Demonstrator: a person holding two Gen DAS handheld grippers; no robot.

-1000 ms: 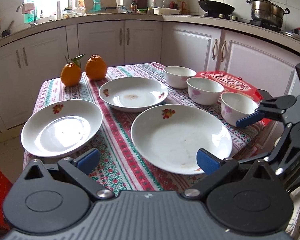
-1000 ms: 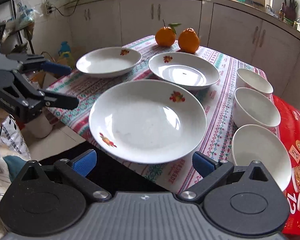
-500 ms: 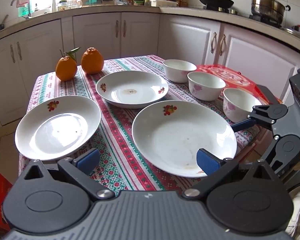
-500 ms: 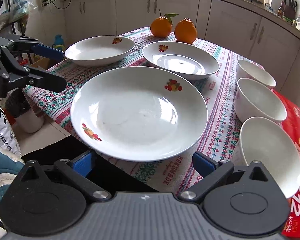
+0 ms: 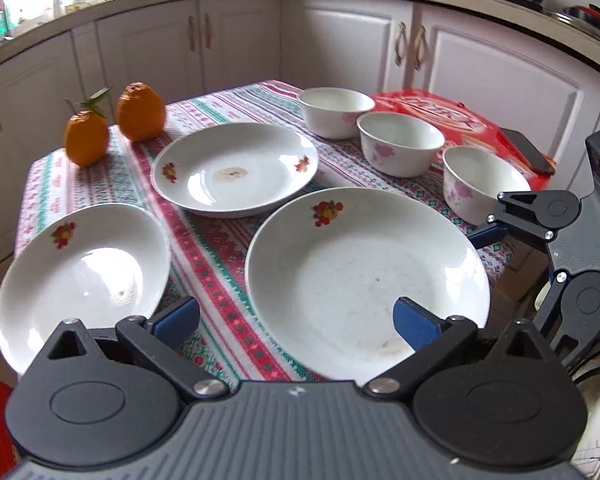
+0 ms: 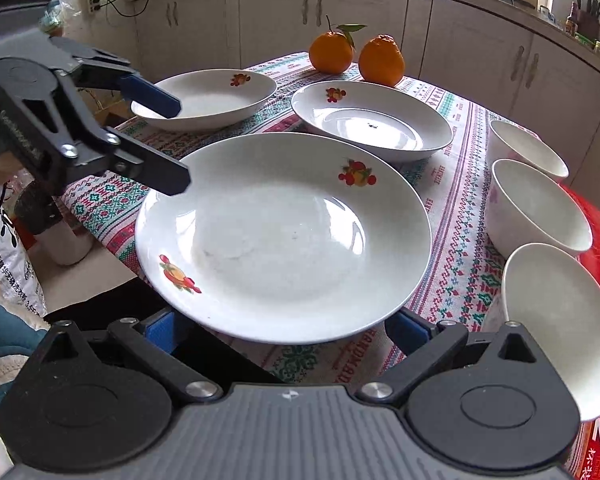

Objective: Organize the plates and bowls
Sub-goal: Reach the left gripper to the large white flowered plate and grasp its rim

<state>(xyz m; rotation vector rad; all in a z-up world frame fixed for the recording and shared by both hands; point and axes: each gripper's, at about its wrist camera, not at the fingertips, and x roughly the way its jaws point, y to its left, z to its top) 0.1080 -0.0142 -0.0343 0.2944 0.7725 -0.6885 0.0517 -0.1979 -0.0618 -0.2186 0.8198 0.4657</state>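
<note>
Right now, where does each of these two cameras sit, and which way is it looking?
Left wrist: on the left hand-held gripper, low at the table's near edge, facing the big plate and three bowls; the right hand-held gripper shows at right.
Right wrist: on the right hand-held gripper, facing the same plate; the left hand-held gripper shows at left.
Both share plates, bowls and oranges.

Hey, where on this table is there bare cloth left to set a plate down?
Little. The widest bare strip of patterned tablecloth runs between the small left plate and the large near plate. A smaller patch lies between the two oranges and the far plate. The three white bowls crowd the right edge beside the red package.
</note>
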